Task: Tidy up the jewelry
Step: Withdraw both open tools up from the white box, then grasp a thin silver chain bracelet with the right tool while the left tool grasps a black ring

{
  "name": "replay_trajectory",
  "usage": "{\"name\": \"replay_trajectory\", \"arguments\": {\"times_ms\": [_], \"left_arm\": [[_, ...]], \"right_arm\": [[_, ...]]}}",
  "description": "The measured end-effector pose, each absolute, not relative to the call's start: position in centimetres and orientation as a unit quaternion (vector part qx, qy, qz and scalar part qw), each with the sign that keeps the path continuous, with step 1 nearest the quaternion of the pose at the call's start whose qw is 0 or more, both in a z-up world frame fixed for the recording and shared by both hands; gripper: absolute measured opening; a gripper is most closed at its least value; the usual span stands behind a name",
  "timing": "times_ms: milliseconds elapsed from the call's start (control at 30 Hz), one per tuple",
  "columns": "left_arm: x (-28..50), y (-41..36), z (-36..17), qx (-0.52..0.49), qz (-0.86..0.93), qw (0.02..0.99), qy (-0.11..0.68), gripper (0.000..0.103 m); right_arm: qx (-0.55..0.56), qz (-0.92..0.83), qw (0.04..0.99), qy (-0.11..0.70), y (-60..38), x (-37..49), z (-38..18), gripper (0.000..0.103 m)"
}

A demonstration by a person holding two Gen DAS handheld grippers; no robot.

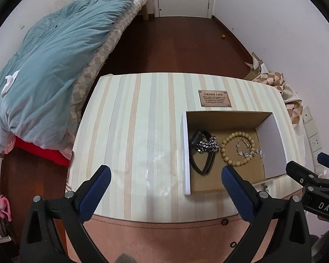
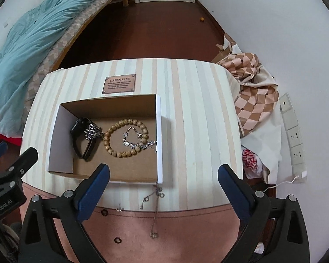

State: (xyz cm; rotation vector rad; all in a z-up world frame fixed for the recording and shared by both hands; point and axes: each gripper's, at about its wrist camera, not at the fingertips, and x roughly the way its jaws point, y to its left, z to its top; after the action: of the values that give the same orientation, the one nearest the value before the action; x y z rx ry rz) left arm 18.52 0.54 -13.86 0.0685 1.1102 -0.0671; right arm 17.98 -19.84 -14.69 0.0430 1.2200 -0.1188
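Left tool (image 1: 164,178) hangs over the striped worktop (image 1: 131,131) with its blue-padded fingers (image 1: 98,188) spread wide and nothing between them. From the left wrist view, an open cardboard box (image 1: 228,118) with white side flaps sits to the right of the tool, below a small brown plaque (image 1: 215,98). Inside lie a black strap (image 1: 199,166) with a sparkly silver chain (image 1: 208,145) heaped on it, a ring of tan wooden beads (image 1: 226,153), and a thin silver bracelet (image 1: 249,150) draped across the beads' right side. The right tool (image 1: 309,175) shows at the frame's right edge, near the box's corner. A bed with a teal duvet (image 1: 50,70) stands at left. From the right wrist view, the right tool (image 2: 163,178) is also released, fingers (image 2: 232,186) wide apart and empty, poised above the worktop's near edge just in front of the box (image 2: 111,107). The box contents read left to right: strap (image 2: 81,151), chain (image 2: 93,132), beads (image 2: 111,151), and bracelet (image 2: 140,144) reaching the right wall. Outside the box, a fine necklace (image 2: 155,199) with small rings lies on the worktop's edge and trails down the pink front panel (image 2: 186,230). A checked cloth (image 2: 252,100) is piled to the right.
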Motion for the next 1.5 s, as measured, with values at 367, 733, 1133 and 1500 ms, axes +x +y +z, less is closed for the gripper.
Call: {"name": "replay_trajectory", "arguments": {"times_ms": [367, 733, 1133, 1500], "left_arm": [[14.6, 0.2, -10.9, 0.026, -0.019, 0.863, 0.504, 0.103], [9.9, 0.0, -5.7, 0.026, -0.024, 0.888, 0.458, 0.103], [6.1, 0.3, -1.6, 0.022, -0.019, 0.908, 0.417, 0.103], [6.9, 0.4, -13.2, 0.038, 0.037, 0.865, 0.500, 0.103]], "right_arm": [[0.024, -0.068, 0.846, 0.528, -20.1, 14.2, -11.0, 0.100], [0.012, -0.071, 0.883, 0.465, -19.5, 8.6, -5.1, 0.100], [0.026, -0.065, 0.903, 0.425, -19.6, 4.5, -1.0, 0.100], [0.080, -0.056, 0.848, 0.521, -21.8, 4.5, -15.2, 0.080]]}}
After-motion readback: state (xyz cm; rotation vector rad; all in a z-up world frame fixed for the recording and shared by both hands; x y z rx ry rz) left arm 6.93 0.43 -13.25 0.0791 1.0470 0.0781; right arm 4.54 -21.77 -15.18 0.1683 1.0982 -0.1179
